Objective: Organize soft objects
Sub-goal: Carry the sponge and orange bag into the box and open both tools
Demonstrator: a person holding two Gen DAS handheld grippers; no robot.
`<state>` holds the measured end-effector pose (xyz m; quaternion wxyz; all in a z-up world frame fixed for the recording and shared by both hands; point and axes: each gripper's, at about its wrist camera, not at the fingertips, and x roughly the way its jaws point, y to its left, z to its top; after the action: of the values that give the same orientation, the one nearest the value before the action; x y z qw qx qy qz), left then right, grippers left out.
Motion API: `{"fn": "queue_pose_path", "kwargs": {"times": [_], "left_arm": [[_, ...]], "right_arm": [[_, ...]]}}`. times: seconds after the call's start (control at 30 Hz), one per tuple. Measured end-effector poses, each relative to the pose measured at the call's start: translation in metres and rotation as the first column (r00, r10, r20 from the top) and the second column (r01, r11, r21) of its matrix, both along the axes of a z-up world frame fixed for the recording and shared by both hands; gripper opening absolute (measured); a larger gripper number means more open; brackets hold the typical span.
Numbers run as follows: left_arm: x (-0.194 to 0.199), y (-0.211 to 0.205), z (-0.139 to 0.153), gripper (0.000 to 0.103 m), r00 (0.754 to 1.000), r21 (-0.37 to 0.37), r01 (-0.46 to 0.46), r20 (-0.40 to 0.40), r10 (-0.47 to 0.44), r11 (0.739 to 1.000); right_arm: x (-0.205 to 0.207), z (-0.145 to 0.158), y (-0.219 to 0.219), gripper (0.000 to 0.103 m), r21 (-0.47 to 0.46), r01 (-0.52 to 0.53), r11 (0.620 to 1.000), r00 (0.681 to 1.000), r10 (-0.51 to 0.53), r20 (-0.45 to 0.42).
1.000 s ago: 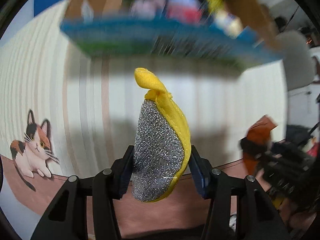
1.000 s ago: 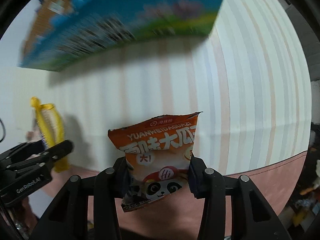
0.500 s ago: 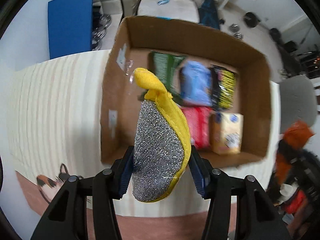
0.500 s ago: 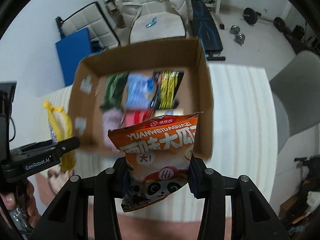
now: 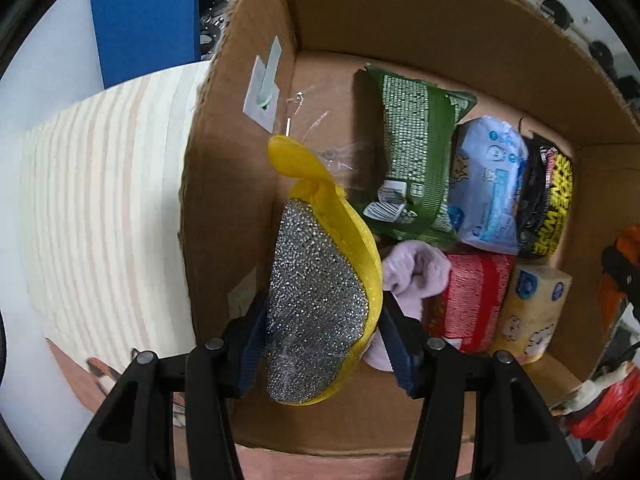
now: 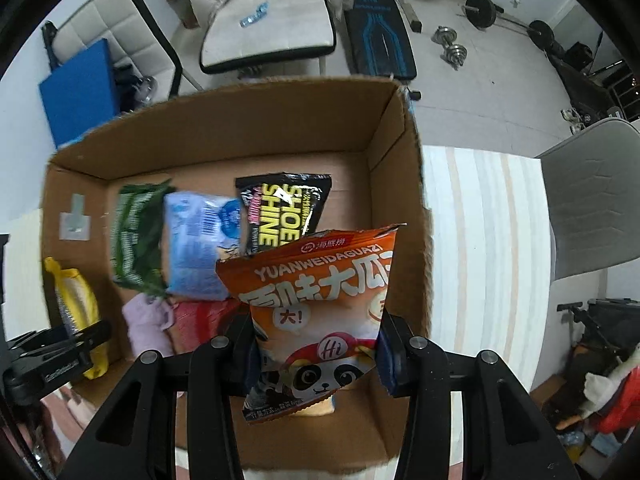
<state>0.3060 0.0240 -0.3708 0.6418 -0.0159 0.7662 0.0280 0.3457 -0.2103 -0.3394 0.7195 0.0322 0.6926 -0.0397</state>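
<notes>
My left gripper [image 5: 324, 344] is shut on a yellow sponge with a silver scouring face [image 5: 320, 300], held above the left side of an open cardboard box [image 5: 224, 184]. It also shows in the right wrist view [image 6: 78, 312]. My right gripper [image 6: 316, 344] is shut on an orange snack bag with a panda [image 6: 320, 312], held above the box's right side [image 6: 412, 208]. In the box lie a green pack [image 5: 412, 164], a light blue pack [image 5: 488, 184], a black and yellow pack [image 5: 548, 208], a red pack [image 5: 472, 300], a yellow tissue pack [image 5: 532, 312] and a lilac cloth [image 5: 416, 276].
The box stands on a striped cream tablecloth [image 5: 100, 200] that also shows in the right wrist view [image 6: 488, 240]. A grey chair [image 6: 592, 200] stands right of the table. Beyond are a blue mat [image 6: 80, 96], a white bench [image 6: 272, 36] and dumbbells [image 6: 452, 44].
Both grippers have risen and tilted down from facing the box's side to looking into the open box from above, and have moved closer over it. Both still hold their items.
</notes>
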Motion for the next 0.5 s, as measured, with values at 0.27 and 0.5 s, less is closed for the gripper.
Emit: {"fn": "queue_pose_path", "kwargs": {"times": [0.27, 0.5], "left_arm": [[0.010, 0.008, 0.010, 0.067, 0.998, -0.038, -0.045, 0.039, 0.047, 0.998], [0.014, -0.007, 0.037, 0.102, 0.992, -0.005, 0.007, 0.125, -0.006, 1.000]], "right_arm": [[0.008, -0.019, 0.001, 0.081, -0.012, 0.000, 1.000, 1.000, 0.000, -0.025], [0.003, -0.004, 0.001, 0.095, -0.011, -0.008, 1.000, 1.000, 0.008, 0.005]]}}
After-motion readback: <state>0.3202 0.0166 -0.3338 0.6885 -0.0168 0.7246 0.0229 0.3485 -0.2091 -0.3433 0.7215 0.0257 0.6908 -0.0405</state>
